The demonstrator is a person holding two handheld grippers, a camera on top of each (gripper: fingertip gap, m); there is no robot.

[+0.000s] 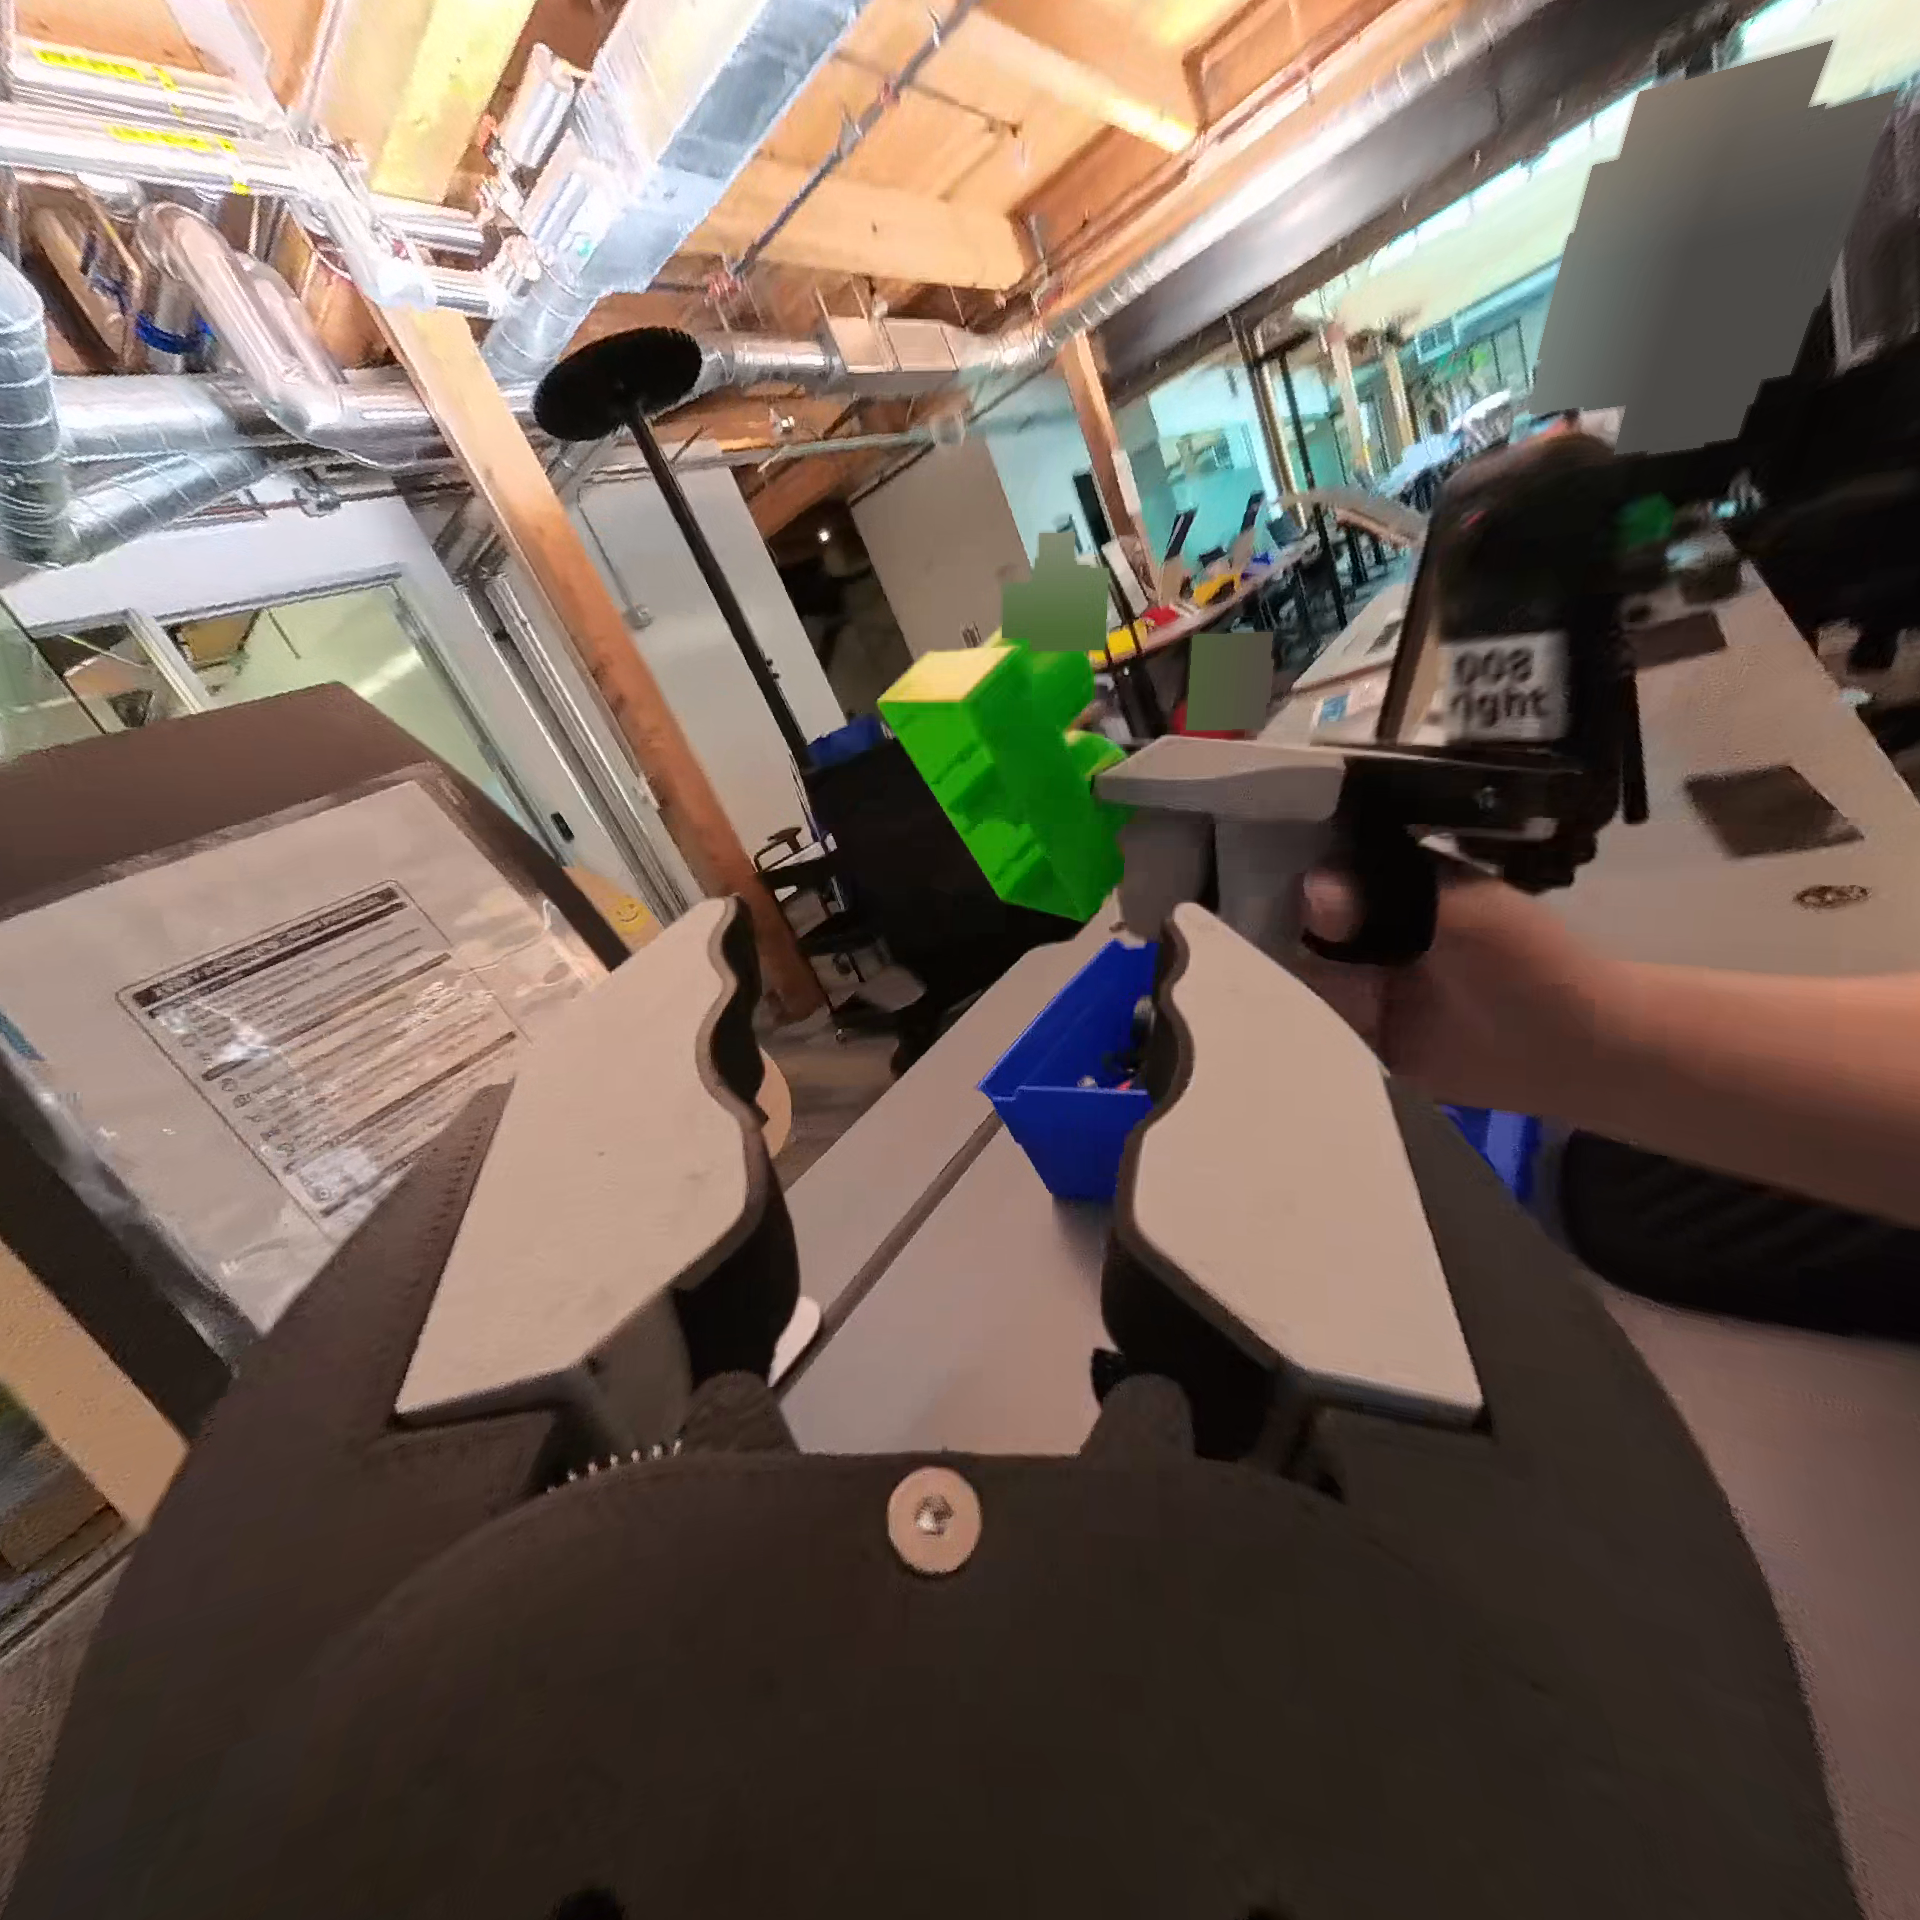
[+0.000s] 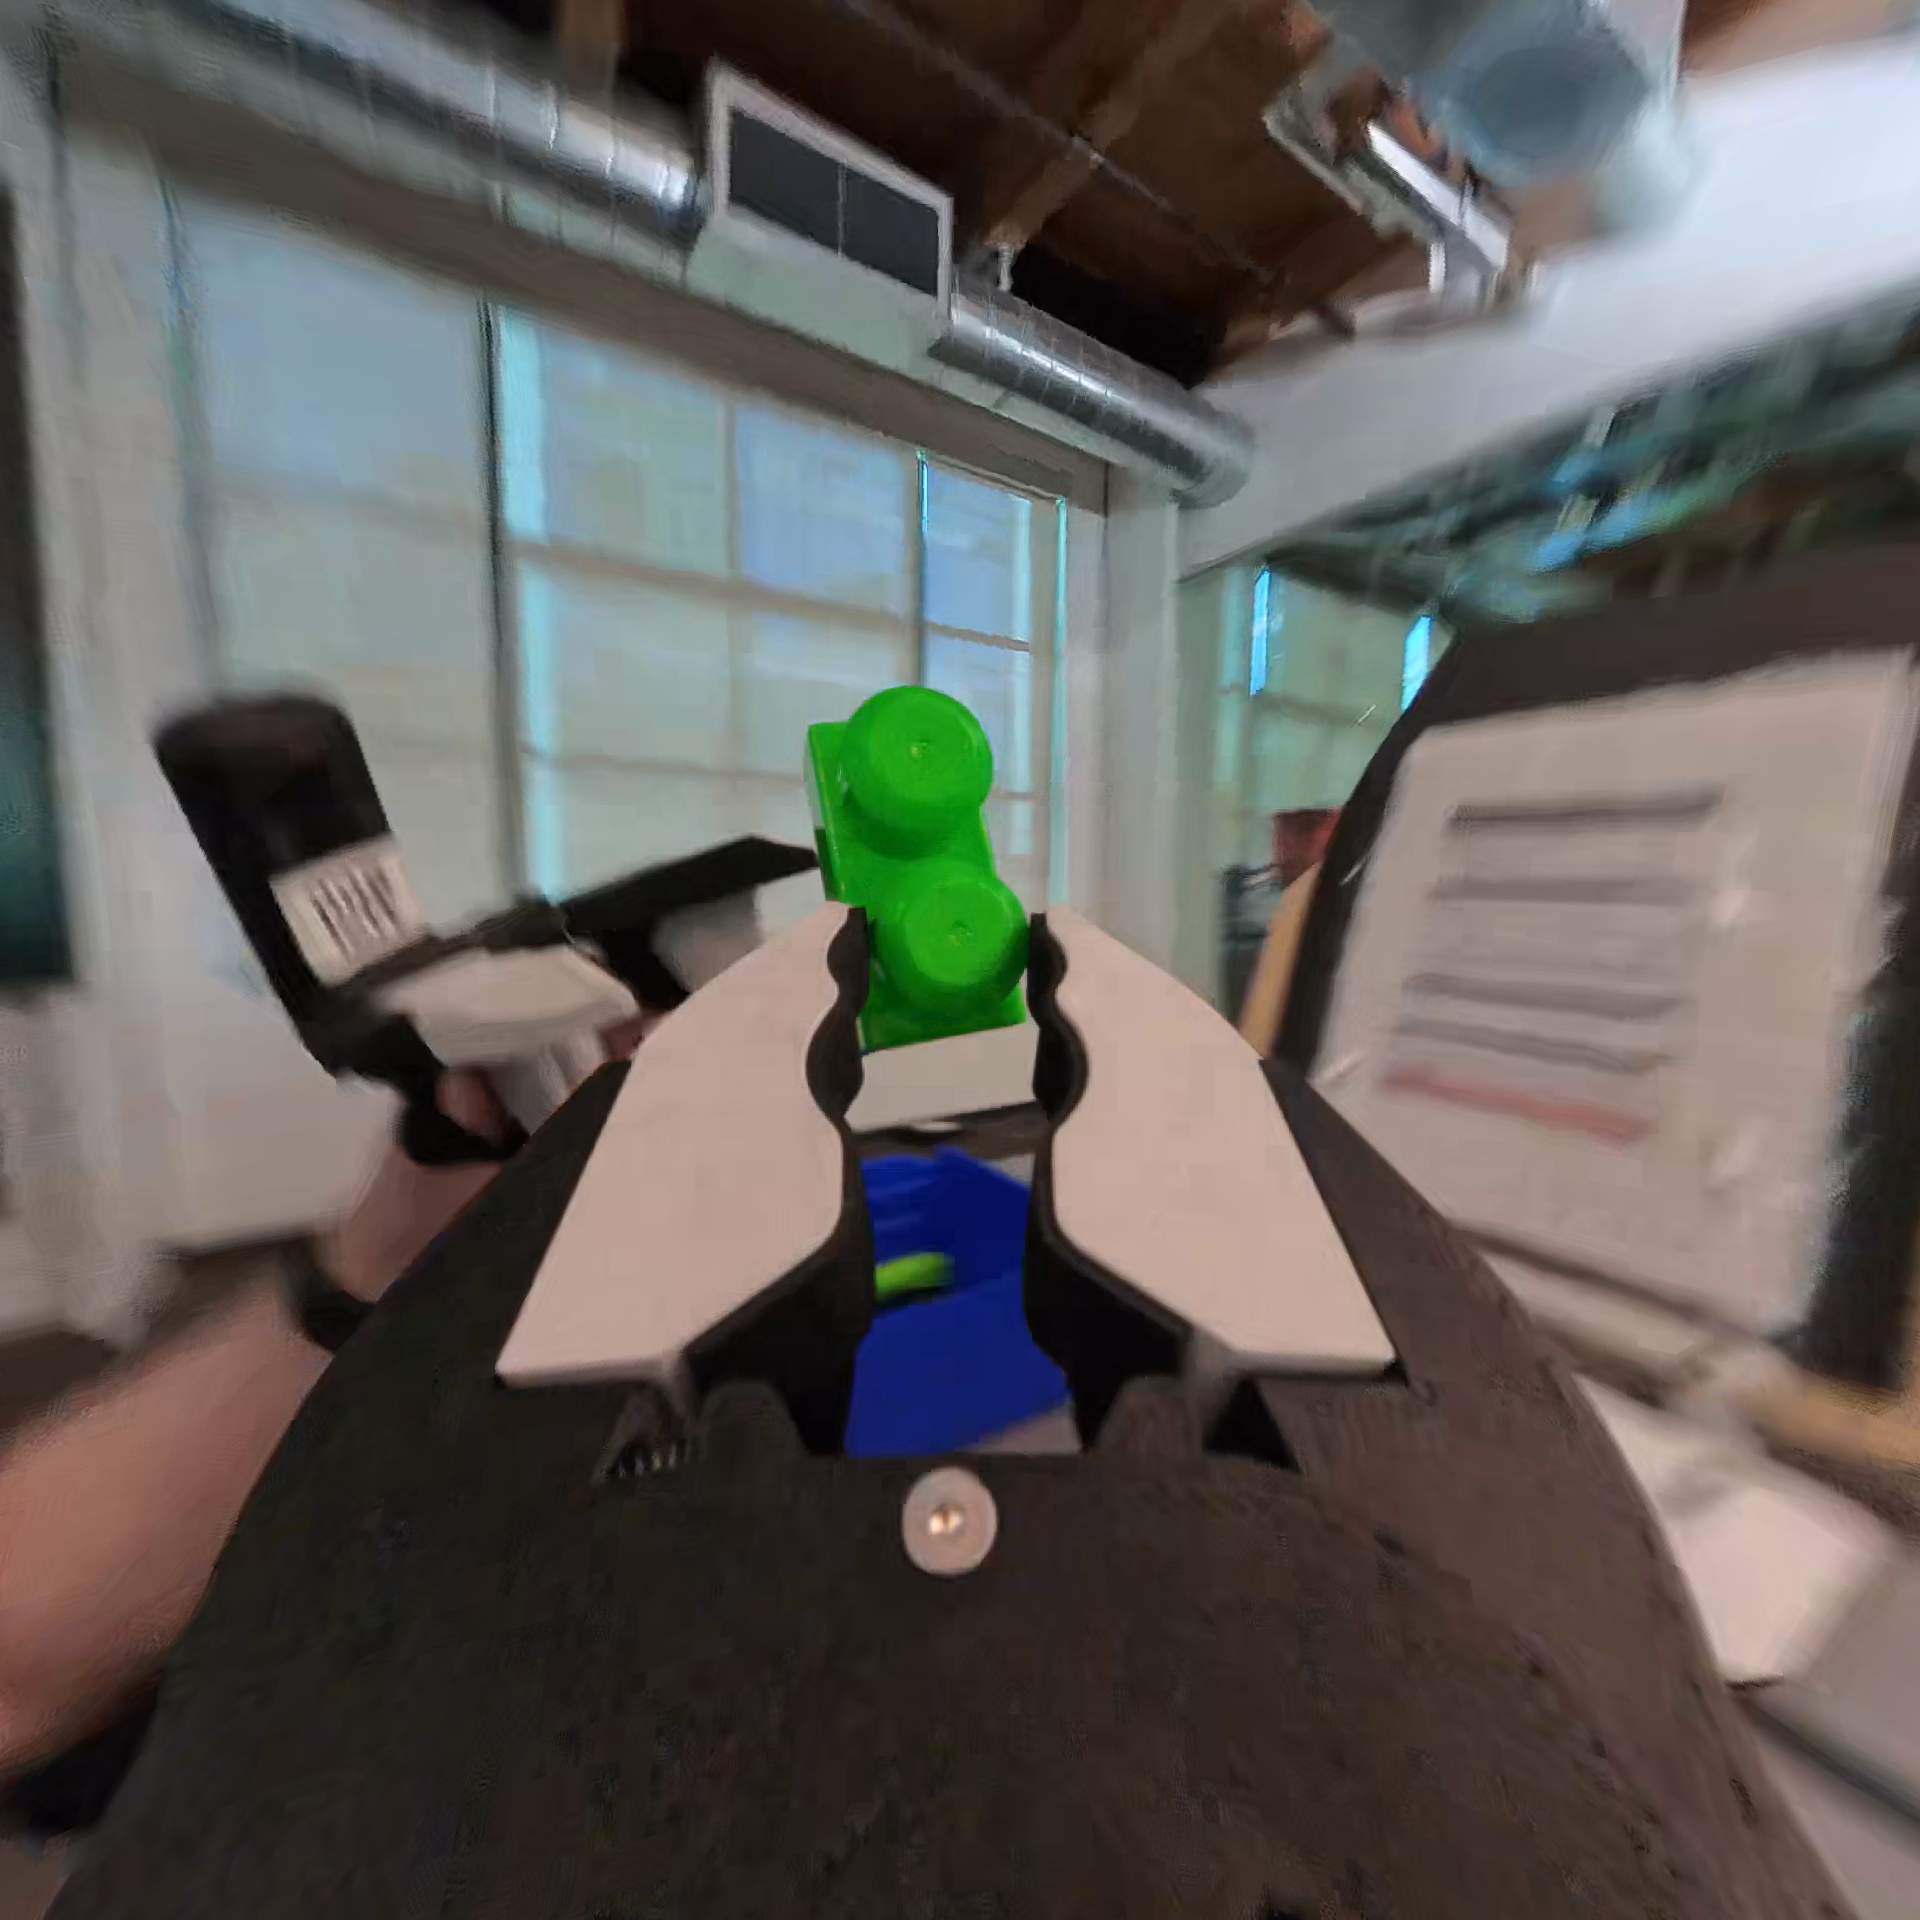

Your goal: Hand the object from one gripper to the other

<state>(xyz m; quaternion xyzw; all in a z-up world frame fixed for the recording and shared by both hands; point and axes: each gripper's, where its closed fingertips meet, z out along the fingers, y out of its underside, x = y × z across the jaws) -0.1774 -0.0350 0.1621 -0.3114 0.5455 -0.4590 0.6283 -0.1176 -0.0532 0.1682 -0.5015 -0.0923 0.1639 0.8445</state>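
Observation:
A bright green studded brick (image 2: 914,831) is clamped at its lower end between the tips of my right gripper (image 2: 943,935) and sticks out in front of them. In the left wrist view the same brick (image 1: 997,790) hangs in the air, held by the right gripper (image 1: 1114,831) coming in from the right. My left gripper (image 1: 956,925) is open and empty, its tips just below the brick and apart from it. It also shows in the right wrist view (image 2: 623,966), blurred, to the left of the brick.
A blue bin (image 1: 1070,1132) with small parts stands on the grey table (image 1: 935,1320) under both grippers; it shows between the right fingers (image 2: 935,1351). A large black-framed box with a printed sheet (image 1: 270,997) stands at the left. A person's forearm (image 1: 1558,1029) reaches in from the right. There is about 7 cm between the tips of the two grippers.

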